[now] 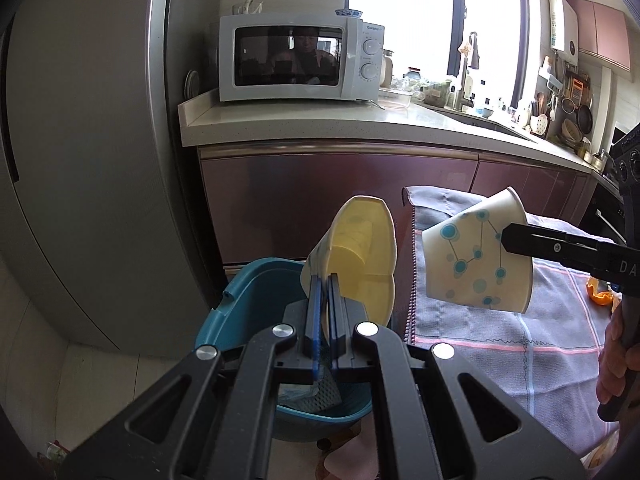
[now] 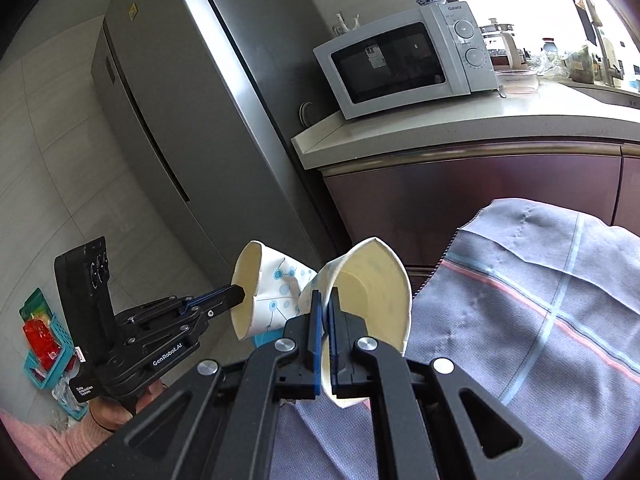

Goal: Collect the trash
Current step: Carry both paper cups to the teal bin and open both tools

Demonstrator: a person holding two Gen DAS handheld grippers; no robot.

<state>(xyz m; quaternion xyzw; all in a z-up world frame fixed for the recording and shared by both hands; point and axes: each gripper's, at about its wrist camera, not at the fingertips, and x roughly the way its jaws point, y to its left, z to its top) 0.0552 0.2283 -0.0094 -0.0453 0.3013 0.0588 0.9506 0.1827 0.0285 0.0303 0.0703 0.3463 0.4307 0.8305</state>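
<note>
My left gripper (image 1: 325,280) is shut on the rim of a crumpled paper cup (image 1: 360,256) with a yellowish inside, held above a teal trash bin (image 1: 248,292) on the floor. My right gripper (image 2: 325,296) is shut on a second paper cup (image 2: 376,292). In the left wrist view that cup (image 1: 476,256) is white with blue dots and lines, held over the table edge by the right gripper (image 1: 508,238). In the right wrist view the left gripper (image 2: 240,294) and its cup (image 2: 272,292) sit just left of mine.
A table with a grey checked cloth (image 1: 500,344) lies to the right, with orange peel (image 1: 600,292) on it. A steel fridge (image 1: 80,160) stands at left. A counter (image 1: 360,120) with a microwave (image 1: 300,64) is behind. A teal basket (image 2: 52,344) lies on the floor.
</note>
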